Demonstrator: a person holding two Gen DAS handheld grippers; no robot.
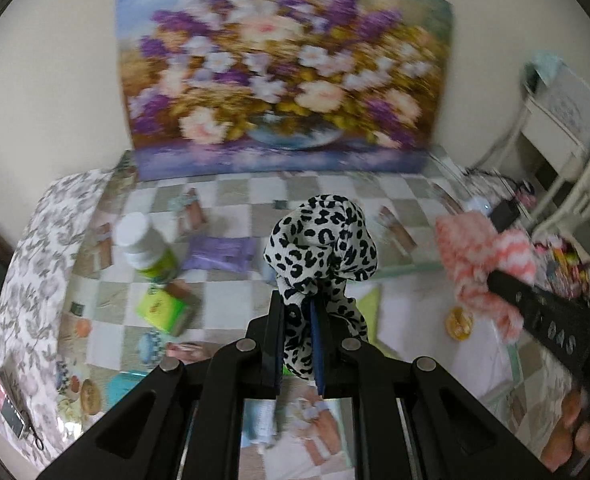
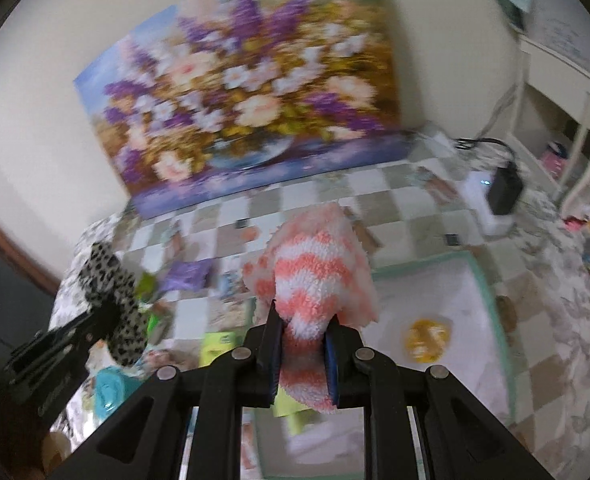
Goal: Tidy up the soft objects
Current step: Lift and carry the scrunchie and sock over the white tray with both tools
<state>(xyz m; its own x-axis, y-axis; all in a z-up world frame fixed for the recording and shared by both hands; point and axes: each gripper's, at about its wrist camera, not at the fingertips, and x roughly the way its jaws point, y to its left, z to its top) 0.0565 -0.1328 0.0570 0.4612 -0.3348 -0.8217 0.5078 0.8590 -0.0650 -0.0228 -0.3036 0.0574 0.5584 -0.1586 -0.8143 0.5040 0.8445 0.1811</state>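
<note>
Left wrist view shows the left hand-held gripper point(image 1: 298, 320) clamped on a black-and-white leopard-print fabric scrunchie point(image 1: 322, 248) above the checkered counter point(image 1: 231, 192), while the right hand-held gripper point(image 2: 303, 344) pinches a pink-and-white striped fuzzy sock point(image 2: 319, 276) aloft.

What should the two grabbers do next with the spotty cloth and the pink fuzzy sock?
Probably carry both over the white tray and lower them in. Left gripper is shut on the spotted cloth, right gripper on the sock, both lifted.
</note>
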